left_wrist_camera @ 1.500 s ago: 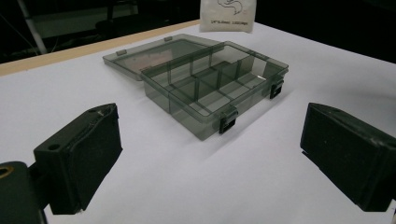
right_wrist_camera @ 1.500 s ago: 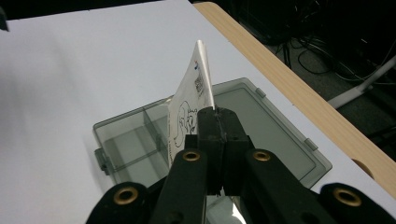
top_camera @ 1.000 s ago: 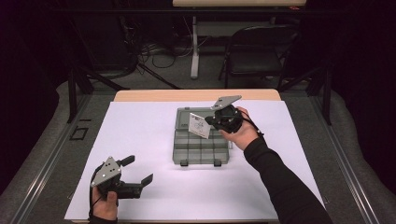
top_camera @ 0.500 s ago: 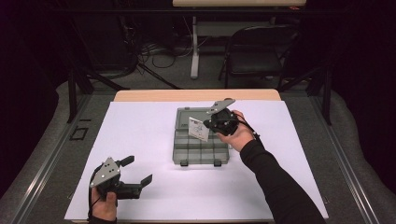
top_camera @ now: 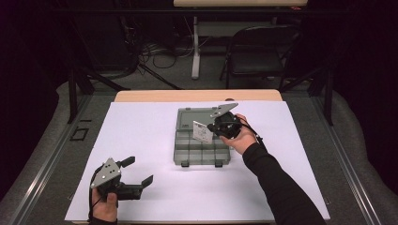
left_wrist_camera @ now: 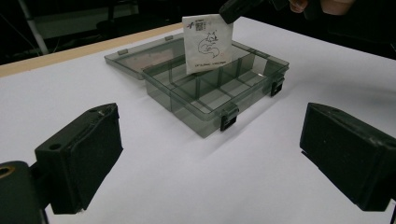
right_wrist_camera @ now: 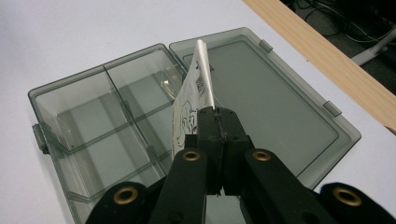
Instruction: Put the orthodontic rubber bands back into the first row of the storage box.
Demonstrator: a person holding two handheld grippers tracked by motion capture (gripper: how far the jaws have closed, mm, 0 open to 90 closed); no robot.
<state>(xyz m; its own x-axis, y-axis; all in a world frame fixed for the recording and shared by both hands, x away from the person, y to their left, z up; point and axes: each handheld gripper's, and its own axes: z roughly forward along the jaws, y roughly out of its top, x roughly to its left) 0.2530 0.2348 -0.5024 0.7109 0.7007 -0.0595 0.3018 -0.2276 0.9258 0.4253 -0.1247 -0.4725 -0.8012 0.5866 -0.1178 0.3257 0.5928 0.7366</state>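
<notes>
In the high view, a small white packet (top_camera: 202,132) is seen near the middle of the frame, pinched by its upper right edge in the right gripper (top_camera: 217,127), whose jaws are closed flat on it. The packet is held in the air above the open compartments of a smoky grey organiser box (top_camera: 202,154), and no contact with the box can be made out. The box is placed on a white table cover (top_camera: 141,136), with its lid (top_camera: 197,115) folded back flat towards the upper part of the frame.

In the right gripper view, the packet (right_wrist_camera: 194,100) is seen edge-on, rising from the closed jaw tips at the lower middle of the frame towards the centre. The divided tray (right_wrist_camera: 93,126) is spread to the left of it and the lid (right_wrist_camera: 271,107) to the right, so the packet is held roughly over the hinge side of the tray.

In the left gripper view, the packet (left_wrist_camera: 208,42) is shown at the upper middle of the frame, hung from the other gripper's tip (left_wrist_camera: 236,9), with a line drawing and a small code printed on its face. The box (left_wrist_camera: 210,88) stands below it.

The left gripper (top_camera: 138,171) is found at the lower left of the high view, well apart from the box, with its jaws spread wide and nothing between them.
</notes>
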